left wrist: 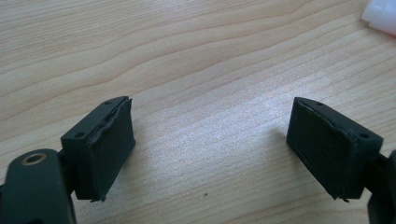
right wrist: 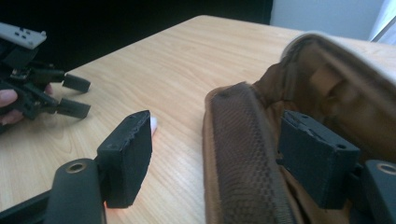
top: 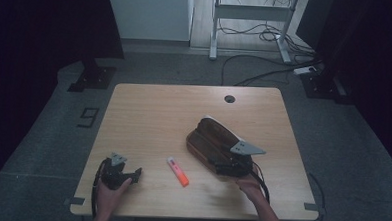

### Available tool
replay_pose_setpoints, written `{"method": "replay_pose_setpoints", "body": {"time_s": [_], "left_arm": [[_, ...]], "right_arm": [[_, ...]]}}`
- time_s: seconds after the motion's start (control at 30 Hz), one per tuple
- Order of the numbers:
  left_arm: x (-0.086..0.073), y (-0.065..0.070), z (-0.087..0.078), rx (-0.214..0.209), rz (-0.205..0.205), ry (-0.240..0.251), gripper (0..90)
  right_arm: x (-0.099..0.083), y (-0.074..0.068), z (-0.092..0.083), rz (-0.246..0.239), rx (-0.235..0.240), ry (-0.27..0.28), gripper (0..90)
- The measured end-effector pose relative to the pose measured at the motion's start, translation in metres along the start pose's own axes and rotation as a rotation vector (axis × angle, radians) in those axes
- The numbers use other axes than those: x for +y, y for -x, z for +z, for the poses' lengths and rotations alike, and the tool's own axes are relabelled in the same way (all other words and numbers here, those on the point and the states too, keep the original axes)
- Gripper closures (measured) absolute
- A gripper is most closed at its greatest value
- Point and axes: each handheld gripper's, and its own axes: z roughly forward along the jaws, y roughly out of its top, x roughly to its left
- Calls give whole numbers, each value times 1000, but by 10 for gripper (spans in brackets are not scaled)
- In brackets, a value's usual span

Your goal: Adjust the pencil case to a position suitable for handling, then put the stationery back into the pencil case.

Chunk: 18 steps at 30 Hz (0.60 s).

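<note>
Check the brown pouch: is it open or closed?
Open. The brown pouch gapes, showing its inner lining, and the right tool straddles its near edge with one jaw inside.

On a light wooden table [top: 154, 108] lies a brown pouch [top: 214, 139], with the right gripper [top: 231, 164] at its near end. An orange-and-white marker [top: 178, 171] lies between the two grippers. The left gripper [top: 123, 173] rests near the table's front left corner, held by a hand [top: 109, 194].

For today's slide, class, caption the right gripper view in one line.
Right tool straddling the near edge of a brown pouch, jaws open.
</note>
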Motion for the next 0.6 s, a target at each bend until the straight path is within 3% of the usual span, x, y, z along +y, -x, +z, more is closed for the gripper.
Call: {"method": "replay_pose_setpoints", "body": {"time_s": [0.6], "left_arm": [[0, 0, 0, 0, 0, 0, 149]], "right_arm": [[-7, -18, 17, -11, 43, -54, 289]]}}
